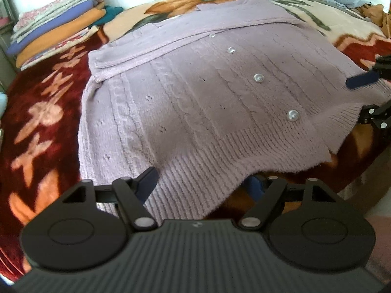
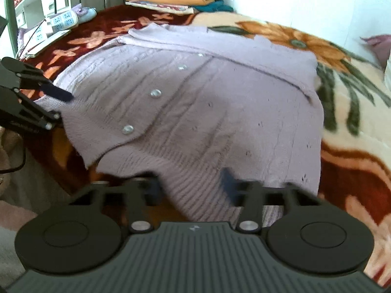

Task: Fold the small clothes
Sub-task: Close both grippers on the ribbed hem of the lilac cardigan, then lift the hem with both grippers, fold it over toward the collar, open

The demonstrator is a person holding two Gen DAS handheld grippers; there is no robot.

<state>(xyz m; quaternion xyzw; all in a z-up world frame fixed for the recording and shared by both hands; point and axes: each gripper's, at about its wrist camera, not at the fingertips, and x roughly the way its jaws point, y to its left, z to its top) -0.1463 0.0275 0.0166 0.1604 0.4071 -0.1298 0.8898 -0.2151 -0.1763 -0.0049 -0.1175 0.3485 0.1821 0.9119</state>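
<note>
Gripping the near hem cleanly with both tools is what this step calls for, by my reading. The lilac cardigan lies buttoned and spread flat on the floral blanket, stretching away ahead of both tools with its ribbed hem nearest them.

The left gripper stands with its fingers apart: one rests on top of the rib and the other sits just past the hem's edge, so the knit lies between them unpinched. The right gripper has its fingers drawn in against a bunch of the rib that fills the gap between them (the view is blurred, but it reads as clamped on the hem).

The left should bite well into the rib, taking both layers, and match the right's depth, so that the hem lifts level and folds straight toward the collar. The pearl buttons run up the middle between the two tools; neither grip is on them.

A stack of folded blankets sits far ahead and to the left of the left gripper, power strips far left of the right one, both well apart from the cardigan. Nothing lies on the knit to block the fold.
</note>
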